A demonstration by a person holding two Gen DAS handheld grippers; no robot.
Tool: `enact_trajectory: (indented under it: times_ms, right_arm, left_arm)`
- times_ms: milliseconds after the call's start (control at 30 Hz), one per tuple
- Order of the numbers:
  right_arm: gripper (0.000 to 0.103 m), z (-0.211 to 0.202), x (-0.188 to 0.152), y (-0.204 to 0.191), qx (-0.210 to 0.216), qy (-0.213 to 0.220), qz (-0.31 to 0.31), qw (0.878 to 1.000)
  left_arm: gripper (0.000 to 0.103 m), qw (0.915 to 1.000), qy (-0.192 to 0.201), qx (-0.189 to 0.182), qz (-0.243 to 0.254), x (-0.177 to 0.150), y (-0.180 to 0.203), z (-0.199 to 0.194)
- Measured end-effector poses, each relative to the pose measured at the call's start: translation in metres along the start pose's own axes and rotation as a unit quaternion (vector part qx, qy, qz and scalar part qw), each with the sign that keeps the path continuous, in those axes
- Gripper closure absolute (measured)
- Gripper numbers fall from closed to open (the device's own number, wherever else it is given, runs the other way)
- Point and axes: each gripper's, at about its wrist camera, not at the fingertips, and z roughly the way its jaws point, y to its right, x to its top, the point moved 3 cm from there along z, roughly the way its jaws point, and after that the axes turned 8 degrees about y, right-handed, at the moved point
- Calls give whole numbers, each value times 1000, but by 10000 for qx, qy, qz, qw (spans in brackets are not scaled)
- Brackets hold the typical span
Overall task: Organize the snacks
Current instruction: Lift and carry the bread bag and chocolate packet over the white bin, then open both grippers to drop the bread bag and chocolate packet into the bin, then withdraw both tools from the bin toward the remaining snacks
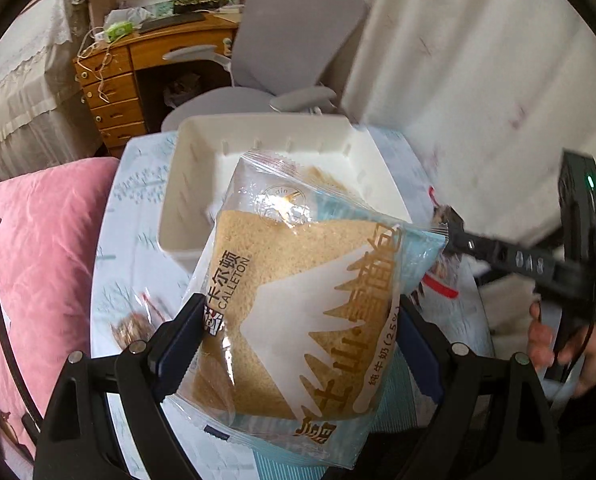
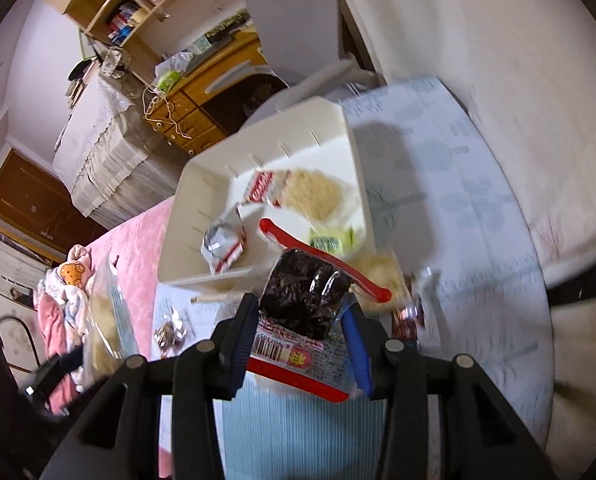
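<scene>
My left gripper point(image 1: 298, 328) is shut on a clear packet of triangular brown bread point(image 1: 298, 296) and holds it above the near edge of a white plastic bin point(image 1: 185, 184). My right gripper point(image 2: 302, 332) is shut on a red-trimmed packet of dark dried snack point(image 2: 304, 296), just short of the bin's point(image 2: 185, 216) near wall. Inside the bin lie a red-and-white packet point(image 2: 261, 188), a pale bread packet point(image 2: 318, 192), a silver packet point(image 2: 221, 242) and a small green packet point(image 2: 330, 242). The right gripper also shows at the right of the left wrist view point(image 1: 450, 226).
The bin stands on a round table with a pale blue patterned cloth point(image 2: 458, 184). Small wrapped snacks point(image 2: 169, 334) lie on the cloth left of my right gripper. A pink bedspread point(image 1: 37, 240) borders the table's left. A grey chair point(image 1: 289, 40) and wooden desk point(image 1: 113, 92) stand behind.
</scene>
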Motion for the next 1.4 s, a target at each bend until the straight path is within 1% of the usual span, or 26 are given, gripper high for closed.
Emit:
enact_trajectory:
  times_ms: [100,133,167,300,367,400,467,567,600,633,700,867,1000,1233,1400]
  right_arm:
    - [61,9,8,-9,31,185,-136,9997]
    - [62,13,11,-12,40,265,-185,9995]
    - [69,16,13,-14,79,320,-226,9992]
    - [71,26,22,-23,157,627,-496,9967]
    - [74,36,25,-25,88,609,-597,9963]
    - [75,40,25,-25,40,580,-624,9964]
    - [75,46,26,-23,6,521,-617,9967]
    - [75,50,26,-21,3,477,-597,9971]
    - [75,51,26,-20,5,469,-584,9972]
    - [75,51,26,-18,3,451,-554,9974]
    - [75,51,25,-15,-27,431,-500,9978]
    - [75,44,25,-6,-5,444,-352,9984]
    - [75,32,23,-3,41,463,-342,9983]
    - [75,1,16,0,243,529,-296,9979]
    - [75,-23,7,0,456,536,-384,9968]
  left_arm:
    - [14,9996,135,-20,-244,18,-17,15]
    - [14,9993,186,-30,-322,23,-23,21]
    - [14,9989,245,-37,-391,28,-28,27]
    - [14,9972,432,-85,-600,42,-44,53]
    - [13,9952,509,-62,-831,47,-50,68]
    - [13,9946,483,-65,-916,47,-52,74]
    - [13,9945,305,-113,-999,47,-52,90]
    - [11,9953,229,-142,-935,49,-48,103]
    - [10,9958,229,-133,-877,49,-44,105]
    - [5,9962,211,-127,-834,49,-42,107]
    - [4,9965,141,-133,-811,48,-37,110]
    - [4,9950,4,-77,-995,45,-36,106]
    - [4,9943,-15,153,-1051,40,-35,95]
    - [4,9920,131,403,-1190,26,-25,58]
    - [4,9895,200,566,-1313,7,-14,31]
